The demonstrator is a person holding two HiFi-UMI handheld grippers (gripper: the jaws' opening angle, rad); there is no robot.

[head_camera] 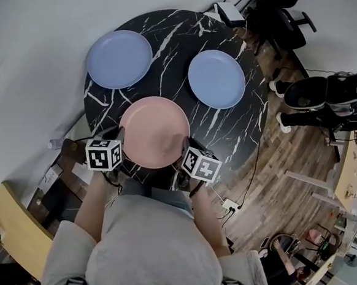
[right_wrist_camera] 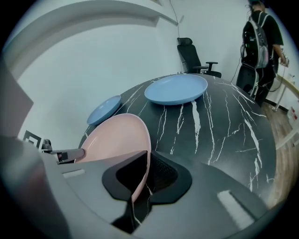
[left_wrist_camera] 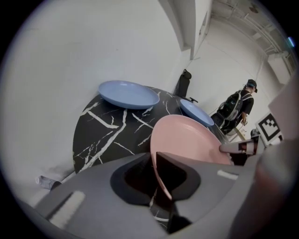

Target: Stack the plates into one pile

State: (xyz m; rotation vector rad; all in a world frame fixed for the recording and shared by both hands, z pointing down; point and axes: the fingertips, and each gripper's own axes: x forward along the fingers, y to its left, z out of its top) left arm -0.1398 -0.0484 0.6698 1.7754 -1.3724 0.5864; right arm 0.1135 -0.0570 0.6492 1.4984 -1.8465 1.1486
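A round black marble table [head_camera: 228,130] by a white wall carries two blue plates [head_camera: 119,59] [head_camera: 217,78], lying apart on its far half, with an office chair [right_wrist_camera: 191,58] and a standing person [right_wrist_camera: 259,42] beyond its far edge. The pink plate [head_camera: 154,132] sits at the near edge, between the two tools. The left gripper [head_camera: 119,139] has its jaws nearly together, pinching the plate's left rim, and the right gripper [head_camera: 186,148] is closed the same way on the right rim.
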